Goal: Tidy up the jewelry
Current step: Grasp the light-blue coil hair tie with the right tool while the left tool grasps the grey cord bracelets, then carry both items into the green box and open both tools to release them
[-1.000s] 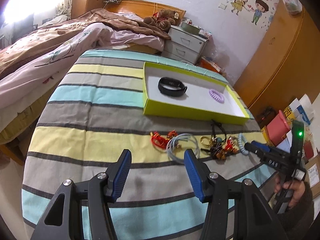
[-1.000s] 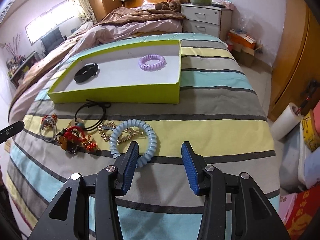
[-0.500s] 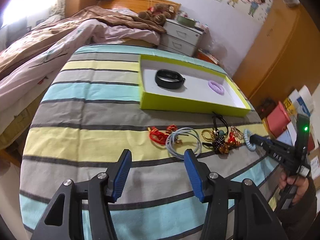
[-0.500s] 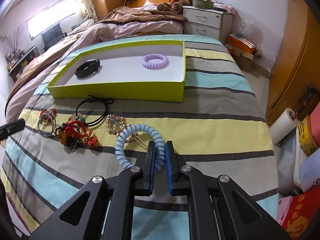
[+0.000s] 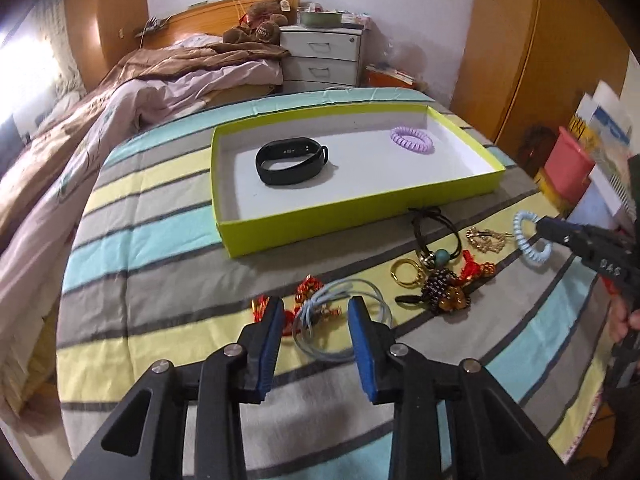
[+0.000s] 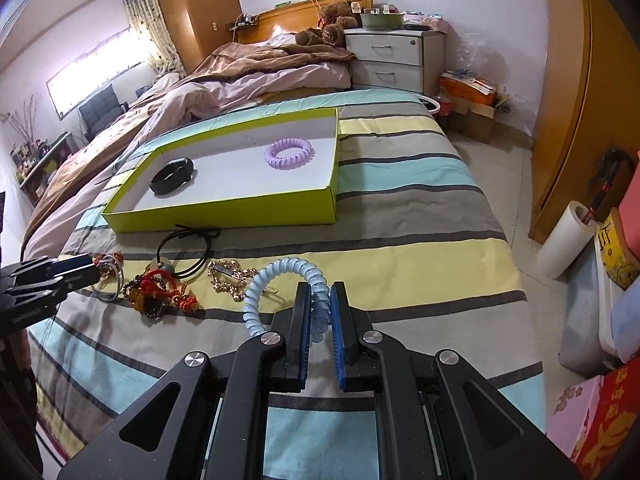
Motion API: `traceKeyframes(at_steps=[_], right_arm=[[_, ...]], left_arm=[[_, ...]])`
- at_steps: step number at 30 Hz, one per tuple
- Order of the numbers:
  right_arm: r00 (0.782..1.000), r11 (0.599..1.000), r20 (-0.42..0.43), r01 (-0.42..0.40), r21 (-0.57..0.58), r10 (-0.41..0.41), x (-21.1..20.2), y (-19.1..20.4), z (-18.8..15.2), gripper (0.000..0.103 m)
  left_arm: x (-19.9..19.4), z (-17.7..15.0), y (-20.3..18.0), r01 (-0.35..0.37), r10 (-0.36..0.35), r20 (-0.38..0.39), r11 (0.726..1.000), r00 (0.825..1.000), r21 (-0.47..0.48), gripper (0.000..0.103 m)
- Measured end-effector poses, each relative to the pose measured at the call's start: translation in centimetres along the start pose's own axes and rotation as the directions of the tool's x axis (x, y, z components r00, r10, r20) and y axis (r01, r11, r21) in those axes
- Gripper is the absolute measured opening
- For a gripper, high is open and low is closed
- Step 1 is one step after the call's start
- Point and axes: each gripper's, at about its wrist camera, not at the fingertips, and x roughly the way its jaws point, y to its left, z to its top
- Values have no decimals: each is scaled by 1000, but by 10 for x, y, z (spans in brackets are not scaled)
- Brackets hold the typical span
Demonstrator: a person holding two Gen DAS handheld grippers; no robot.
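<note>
Gripping the blue coil bracelet point(image 6: 280, 280) above the striped bed, the right tongs point(image 6: 319, 312) are clamped shut; lift clear, then release inside the green tray point(image 6: 224, 210). Left tongs point(image 5: 316, 322) hover wide open, empty.

low wrist views (close), shared tray point(image 5: 360, 216)

Daylight blazes in from the blown-out rectangular window point(image 6: 92, 80) at left, the white-lined lime-green cardboard tray point(image 5: 460, 196) stays evenly lit with soft shadows, fisheye bending darkens every corner, and slight motion blur smears the left view's near edges.
</note>
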Motion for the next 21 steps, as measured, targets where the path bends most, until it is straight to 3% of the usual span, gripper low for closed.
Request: traceKeyframes(at_steps=[6, 9, 21], right_arm=[[1000, 1000, 0, -7, 8, 7, 2, -2, 1, 10], [1000, 1000, 4, -8, 9, 8, 1, -3, 0, 10], [999, 1000, 26, -20, 5, 20, -7, 4, 0, 10]], left_arm=[[8, 2, -5, -11, 12, -21, 999, 1000, 32, 13], [8, 1, -4, -16, 17, -26, 999, 1000, 28, 9], [-21, 0, 6, 58, -53, 75, 996, 996, -62, 8]])
